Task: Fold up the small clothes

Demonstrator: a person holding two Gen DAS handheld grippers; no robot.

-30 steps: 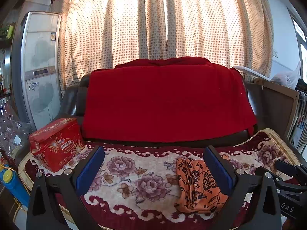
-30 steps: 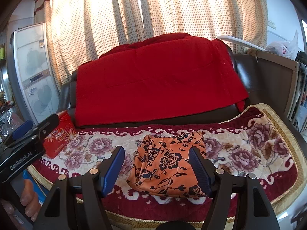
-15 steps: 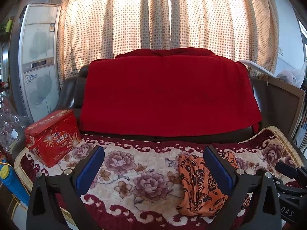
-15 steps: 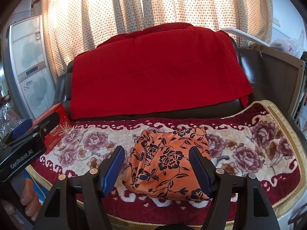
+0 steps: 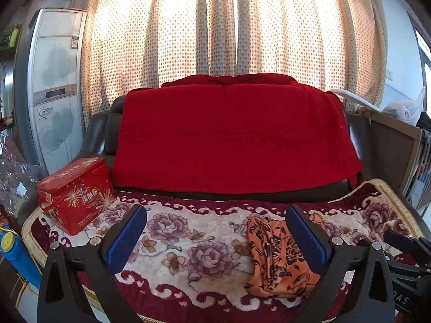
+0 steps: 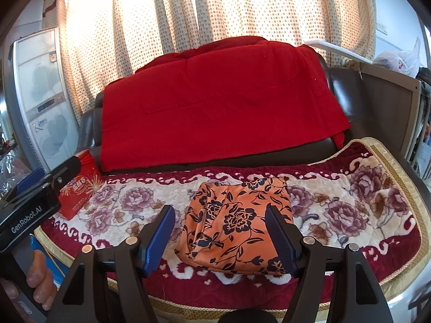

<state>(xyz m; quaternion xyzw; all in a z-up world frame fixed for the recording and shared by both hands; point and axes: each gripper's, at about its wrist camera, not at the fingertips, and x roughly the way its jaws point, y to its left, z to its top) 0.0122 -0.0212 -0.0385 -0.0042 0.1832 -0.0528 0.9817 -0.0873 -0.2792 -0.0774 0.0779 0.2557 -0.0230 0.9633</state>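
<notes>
A small orange garment [image 6: 237, 220] with a dark flower print lies folded into a rough rectangle on the floral seat cover [image 6: 350, 204] of a sofa. My right gripper [image 6: 219, 238] hovers in front of it, open, with nothing between its blue pads. In the left wrist view the same orange garment [image 5: 277, 255] sits low right, partly behind the right finger. My left gripper [image 5: 215, 239] is open and empty above the floral seat cover [image 5: 188, 242]. The left gripper's body also shows at the left edge of the right wrist view, held by a hand [image 6: 37, 280].
A red tin box [image 5: 75, 191] stands at the seat's left end. A red blanket [image 5: 231, 134] drapes the sofa back, with dotted curtains [image 5: 229, 27] behind. A tall white air conditioner [image 5: 51, 94] stands at left. A wooden panel [image 5: 390, 148] rises at right.
Both views have shifted slightly, so the sofa and garment sit a little lower in frame. The garment and both grippers' openings look unchanged.
</notes>
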